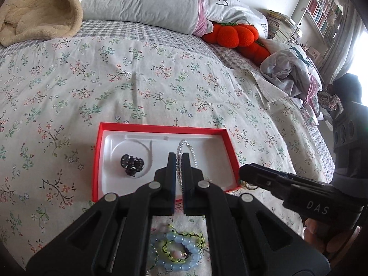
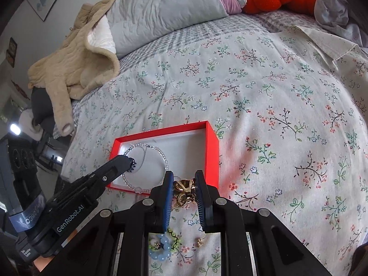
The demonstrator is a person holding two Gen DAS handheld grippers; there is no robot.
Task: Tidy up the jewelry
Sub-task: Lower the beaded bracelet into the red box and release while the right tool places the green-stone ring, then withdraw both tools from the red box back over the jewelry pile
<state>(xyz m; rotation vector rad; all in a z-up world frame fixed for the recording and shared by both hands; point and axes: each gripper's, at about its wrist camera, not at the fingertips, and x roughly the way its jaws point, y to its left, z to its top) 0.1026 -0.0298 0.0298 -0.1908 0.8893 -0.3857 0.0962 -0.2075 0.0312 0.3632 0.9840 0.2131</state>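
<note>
A red box with a white liner lies on the floral bedspread; it also shows in the right wrist view. Inside lie a dark hair claw and a clear bead necklace, also seen in the right wrist view. My left gripper is over the box, shut on the bead necklace. My right gripper is shut on a gold hair clip at the box's near right corner. Blue and green bead bracelets lie in front of the box, also in the right wrist view, beside a small gold piece.
Grey pillows, a beige blanket and an orange plush lie at the bed's head. Crumpled clothes sit at the right edge. A bookshelf stands beyond.
</note>
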